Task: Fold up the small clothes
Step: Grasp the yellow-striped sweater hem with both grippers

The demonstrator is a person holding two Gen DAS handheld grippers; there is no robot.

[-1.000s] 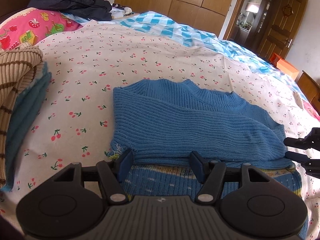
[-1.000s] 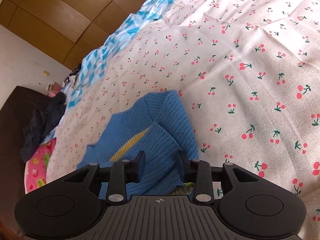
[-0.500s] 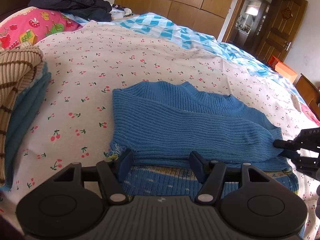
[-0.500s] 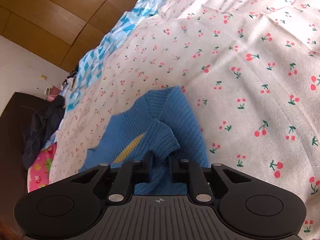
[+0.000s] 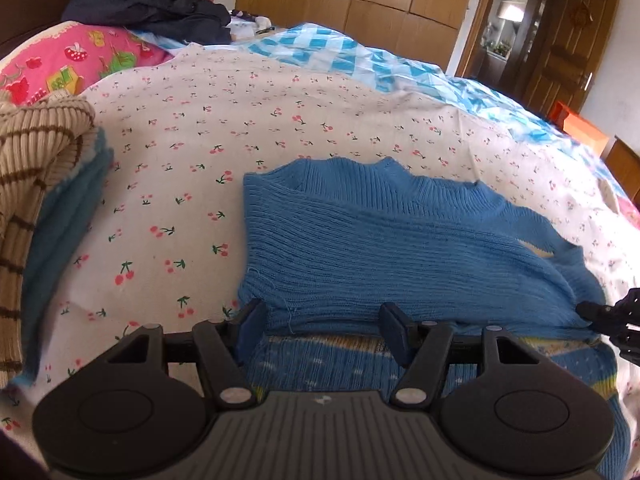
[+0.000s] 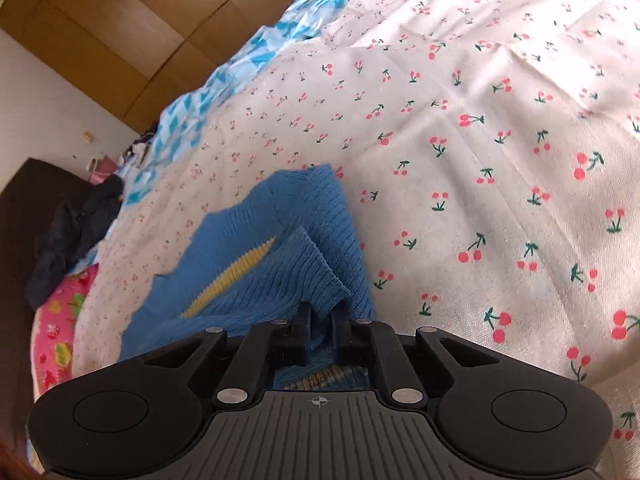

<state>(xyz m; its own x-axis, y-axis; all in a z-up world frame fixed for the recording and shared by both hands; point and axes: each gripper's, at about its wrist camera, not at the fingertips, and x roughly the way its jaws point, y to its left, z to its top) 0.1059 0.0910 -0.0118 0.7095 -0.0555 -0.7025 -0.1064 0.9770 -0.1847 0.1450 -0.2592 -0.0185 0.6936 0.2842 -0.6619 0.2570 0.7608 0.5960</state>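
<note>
The blue sweater (image 5: 384, 248) is lying part-folded on the cherry-print sheet (image 5: 192, 184). It looks soft, light and floppy, likely best gripped at an edge. The right gripper (image 6: 320, 320) is pinching its right edge, while the left gripper (image 5: 320, 320) is hovering spread open at the near fold.

Bed (image 5: 168, 216) carries everything; top layer cream cherry-print sheet (image 6: 480, 128).

Blue knit sweater (image 5: 392, 252) flat on sheet, straight ahead of left jaws, near edge between them; yellow stripe shows in right wrist view.

Stack of folded knits (image 5: 36, 184), beige brown-striped piece on top, light blue below, far left of left jaws.

Blue-white checked cover (image 5: 360, 60) beyond sweater.

Pink strawberry-print bedding (image 5: 84, 56) ahead-left; dark garment heap (image 5: 152, 8) past it.
</note>
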